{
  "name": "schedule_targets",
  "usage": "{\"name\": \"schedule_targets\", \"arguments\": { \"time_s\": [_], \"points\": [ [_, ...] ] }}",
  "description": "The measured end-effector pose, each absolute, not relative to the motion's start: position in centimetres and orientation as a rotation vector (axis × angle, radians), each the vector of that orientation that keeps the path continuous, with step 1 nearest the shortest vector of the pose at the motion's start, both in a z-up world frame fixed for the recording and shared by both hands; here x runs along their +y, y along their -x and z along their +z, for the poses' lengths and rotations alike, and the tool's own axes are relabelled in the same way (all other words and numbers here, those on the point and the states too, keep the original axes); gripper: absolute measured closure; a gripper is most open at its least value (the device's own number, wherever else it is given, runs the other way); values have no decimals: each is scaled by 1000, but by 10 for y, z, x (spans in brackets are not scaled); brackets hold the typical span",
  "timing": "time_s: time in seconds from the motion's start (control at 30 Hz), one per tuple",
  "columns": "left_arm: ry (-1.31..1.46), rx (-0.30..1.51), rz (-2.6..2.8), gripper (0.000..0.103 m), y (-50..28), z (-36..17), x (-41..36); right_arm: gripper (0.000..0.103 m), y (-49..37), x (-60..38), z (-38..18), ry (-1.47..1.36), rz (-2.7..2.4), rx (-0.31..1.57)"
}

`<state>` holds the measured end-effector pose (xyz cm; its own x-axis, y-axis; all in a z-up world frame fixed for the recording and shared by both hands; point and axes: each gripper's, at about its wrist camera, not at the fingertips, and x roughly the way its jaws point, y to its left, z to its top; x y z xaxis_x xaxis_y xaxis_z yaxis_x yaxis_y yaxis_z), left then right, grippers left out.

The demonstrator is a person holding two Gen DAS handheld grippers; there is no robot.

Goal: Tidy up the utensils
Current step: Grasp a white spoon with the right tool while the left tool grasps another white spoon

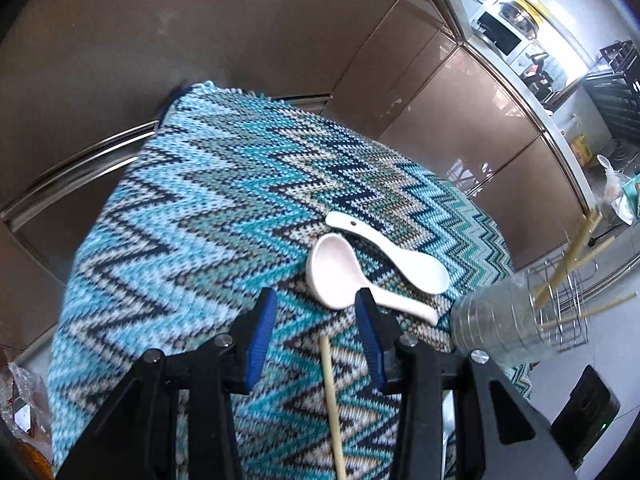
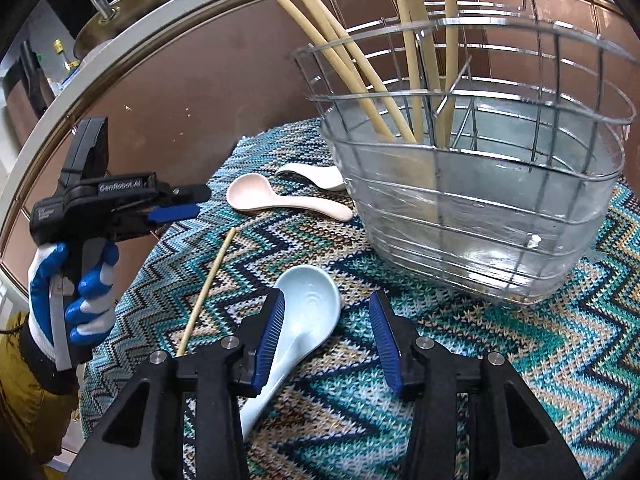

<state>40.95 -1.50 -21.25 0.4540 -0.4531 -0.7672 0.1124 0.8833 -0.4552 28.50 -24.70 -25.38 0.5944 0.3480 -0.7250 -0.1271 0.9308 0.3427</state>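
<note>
We see a small table covered with a knitted zigzag cloth [image 2: 500,360] in blue, teal and beige, set against brown cabinet panels [image 1: 460,120]. Toward the back right of the cloth stands a wire utensil basket [image 2: 480,200] with a clear liner, holding several pale chopsticks [image 2: 352,76] that lean upright in its left part. Just left of the basket lie a pink spoon [image 2: 272,200] and, behind it, a white spoon [image 2: 316,176], its bowl end hidden by the basket wall. A single chopstick [image 2: 208,284] lies loose on the cloth. Nearest to us, a pale blue spoon [image 2: 304,308] lies bowl up. Our right gripper [image 2: 332,320] hangs over it with its jaws apart; the left pad overlaps the spoon's neck, but we cannot tell whether it touches. Our left gripper [image 2: 188,204], held in a blue and white gloved hand [image 2: 76,300], hovers at the left edge of the table. In its own view its jaws [image 1: 316,320] stand apart and empty, straddling the tip of the loose chopstick [image 1: 332,400] below, with the pink spoon [image 1: 340,276] and white spoon [image 1: 392,256] just ahead.
</note>
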Motion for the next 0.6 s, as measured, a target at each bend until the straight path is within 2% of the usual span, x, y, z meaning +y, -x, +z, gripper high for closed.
{"name": "schedule_targets", "arguments": {
  "time_s": [0.2,0.53,0.6],
  "points": [
    [394,1072,-395,65,-430,-221,-24,59,-294,-249,-259,-271,286,903],
    [421,1116,-414,80,-441,-238,-28,62,-303,-244,-266,-286,303,911],
    [416,1122,-412,83,-442,-240,-28,65,-304,-244,-266,-292,308,912]
  ]
}}
